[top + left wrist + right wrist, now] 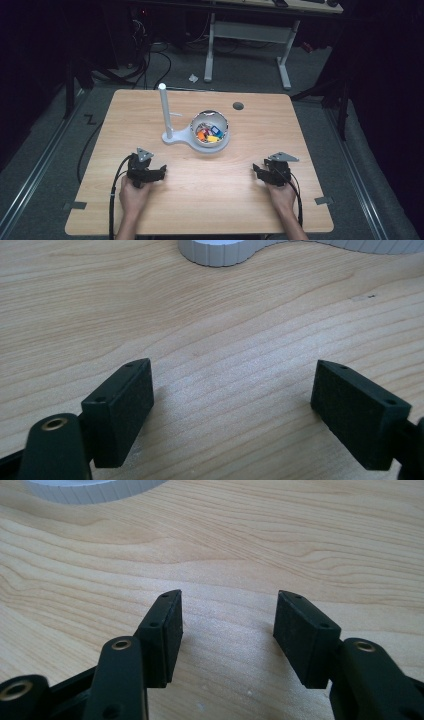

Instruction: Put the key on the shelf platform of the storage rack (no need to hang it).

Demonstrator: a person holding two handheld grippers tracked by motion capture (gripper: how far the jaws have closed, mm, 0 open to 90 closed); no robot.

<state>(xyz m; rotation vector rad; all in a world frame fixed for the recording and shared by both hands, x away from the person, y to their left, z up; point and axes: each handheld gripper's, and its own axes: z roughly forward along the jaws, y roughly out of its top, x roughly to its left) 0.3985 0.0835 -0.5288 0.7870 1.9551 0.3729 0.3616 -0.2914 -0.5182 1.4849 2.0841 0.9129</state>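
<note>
The left gripper has its 2 black jaws spread wide with nothing but bare wood grain between them; the right gripper has its 2 jaws apart as well, a little narrower, also holding nothing. In the high view the left gripper sits low on the near-left part of the light wooden table, the right gripper on the near-right, each held by 1 hand coming in from the near edge. The 2 grippers are well apart, with open tabletop between them and broad bare margins toward the left, right and near edges.

Beyond them, near the table's middle, stands 1 white plastic stand with 1 upright white post and 1 round white bowl on the same base. The bowl holds several small coloured pieces, orange, blue, yellow and red; too small to count. 1 dark round hole lies near the far edge.

The left gripper view catches the ribbed white rim of the stand's base at its top edge, and the right gripper view likewise; the high view alone gives the post, the bowl's contents and the grey 3-cornered plate on each gripper.
</note>
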